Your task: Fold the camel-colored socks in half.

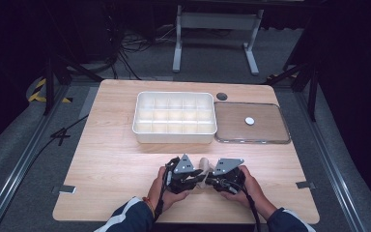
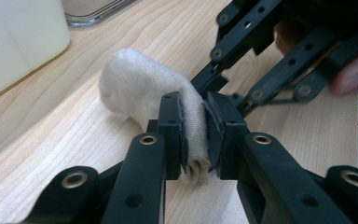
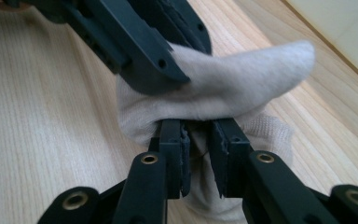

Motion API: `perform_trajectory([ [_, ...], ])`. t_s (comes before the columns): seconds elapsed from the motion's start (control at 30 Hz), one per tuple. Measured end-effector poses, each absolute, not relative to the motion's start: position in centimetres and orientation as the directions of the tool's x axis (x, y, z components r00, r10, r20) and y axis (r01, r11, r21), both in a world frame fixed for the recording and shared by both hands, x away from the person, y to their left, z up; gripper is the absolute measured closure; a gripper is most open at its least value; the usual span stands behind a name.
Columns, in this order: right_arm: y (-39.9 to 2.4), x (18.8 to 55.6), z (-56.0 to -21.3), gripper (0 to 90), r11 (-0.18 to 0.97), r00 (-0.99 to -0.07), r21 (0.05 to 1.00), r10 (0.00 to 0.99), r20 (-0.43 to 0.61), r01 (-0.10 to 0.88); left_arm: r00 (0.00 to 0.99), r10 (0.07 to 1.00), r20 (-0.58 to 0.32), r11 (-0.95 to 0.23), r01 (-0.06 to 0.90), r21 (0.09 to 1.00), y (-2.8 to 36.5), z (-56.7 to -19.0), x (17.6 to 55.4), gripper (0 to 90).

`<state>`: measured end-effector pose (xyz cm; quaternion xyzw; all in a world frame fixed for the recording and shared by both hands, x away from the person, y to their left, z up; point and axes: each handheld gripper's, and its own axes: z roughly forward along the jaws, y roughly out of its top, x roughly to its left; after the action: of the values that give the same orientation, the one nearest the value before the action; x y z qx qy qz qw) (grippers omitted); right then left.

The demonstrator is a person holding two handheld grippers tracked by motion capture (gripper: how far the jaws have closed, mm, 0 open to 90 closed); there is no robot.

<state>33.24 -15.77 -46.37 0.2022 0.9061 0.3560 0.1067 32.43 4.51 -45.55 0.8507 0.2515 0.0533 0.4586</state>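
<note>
Left gripper (image 2: 196, 135) clamped on sock (image 2: 140, 84), right gripper (image 3: 196, 154) probably pinching it too; long axis running toward 12 o'clock.

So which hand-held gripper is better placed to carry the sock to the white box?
Probably the left hand-held gripper: its pads clamp a fold of the sock, and the white box lies ahead on its side. The right grips looser.

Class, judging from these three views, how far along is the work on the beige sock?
Done: the lid lies beside the open divided box. In hand: left gripper and right gripper both pinch the sock above the table. Left: the box compartments look empty, so stowing likely remains.
</note>
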Motion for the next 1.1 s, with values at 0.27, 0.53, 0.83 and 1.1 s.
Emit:
perform_trajectory([
  [0.27,-15.3,33.7,-46.8,68.6,0.635,-0.886,0.707,0.462,-0.026,0.31,0.862,0.492,-0.122,-0.454,0.373,0.809,4.6,-45.5,32.6,79.2],
  [0.53,-19.4,34.6,-45.3,73.4,0.554,-0.841,0.743,0.54,0.022,0.376,0.864,0.491,-0.111,-0.468,0.369,0.803,4.3,-45.5,32.5,80.0],
  [0.83,-18.3,34.7,-46.8,85.3,0.607,-0.846,0.678,0.532,0.041,0.415,0.876,0.476,-0.081,-0.493,0.342,0.8,2.5,-46.1,32.3,76.5],
  [1.1,-18.6,35.0,-47.0,78.5,0.59,-0.842,0.686,0.535,0.063,0.426,0.882,0.471,-0.01,-0.544,0.3,0.784,1.3,-46.7,32.0,70.7],
])
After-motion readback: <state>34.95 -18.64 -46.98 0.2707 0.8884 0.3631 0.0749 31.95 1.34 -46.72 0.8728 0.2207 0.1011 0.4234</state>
